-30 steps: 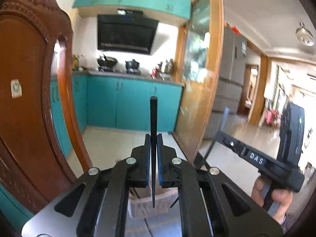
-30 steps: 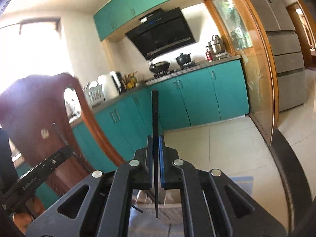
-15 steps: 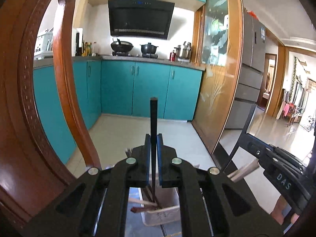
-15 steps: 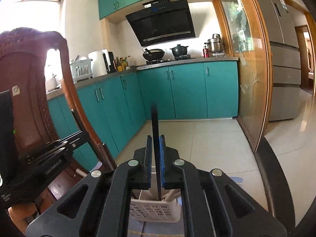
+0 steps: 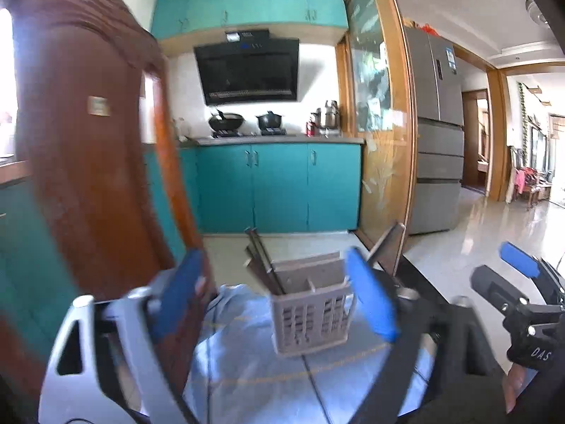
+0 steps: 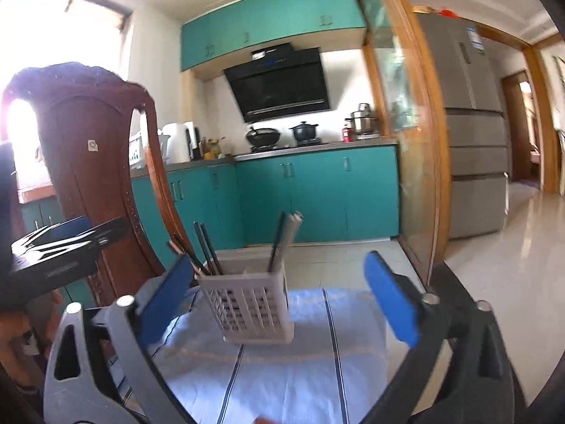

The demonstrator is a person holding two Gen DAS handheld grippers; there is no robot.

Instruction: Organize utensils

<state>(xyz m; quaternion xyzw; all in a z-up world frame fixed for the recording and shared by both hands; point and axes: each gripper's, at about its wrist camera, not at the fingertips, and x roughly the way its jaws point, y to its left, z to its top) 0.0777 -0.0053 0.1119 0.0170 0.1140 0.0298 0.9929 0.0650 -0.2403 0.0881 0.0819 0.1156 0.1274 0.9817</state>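
A grey slotted utensil basket (image 5: 312, 312) stands on a pale blue cloth (image 5: 247, 364); it also shows in the right wrist view (image 6: 249, 305). Dark chopsticks (image 5: 263, 261) lean out of its left side, and in the right wrist view several chopsticks (image 6: 206, 247) and a paler pair (image 6: 284, 242) stand in it. My left gripper (image 5: 279, 304) is open and empty, its blue pads either side of the basket. My right gripper (image 6: 279, 304) is open and empty, a little short of the basket. The right gripper also shows at the left wrist view's right edge (image 5: 519, 282).
A carved wooden chair back (image 5: 95, 162) stands close on the left, also in the right wrist view (image 6: 99, 183). Teal kitchen cabinets (image 5: 279, 187), a glass door with a wooden frame (image 5: 381, 141) and a fridge (image 5: 438, 134) lie beyond. The left gripper's body (image 6: 53, 258) shows at left.
Both grippers have opened and let go of the dark chopsticks they held upright. The chopsticks now stand in the basket. Both grippers have pulled back, so more of the cloth shows.
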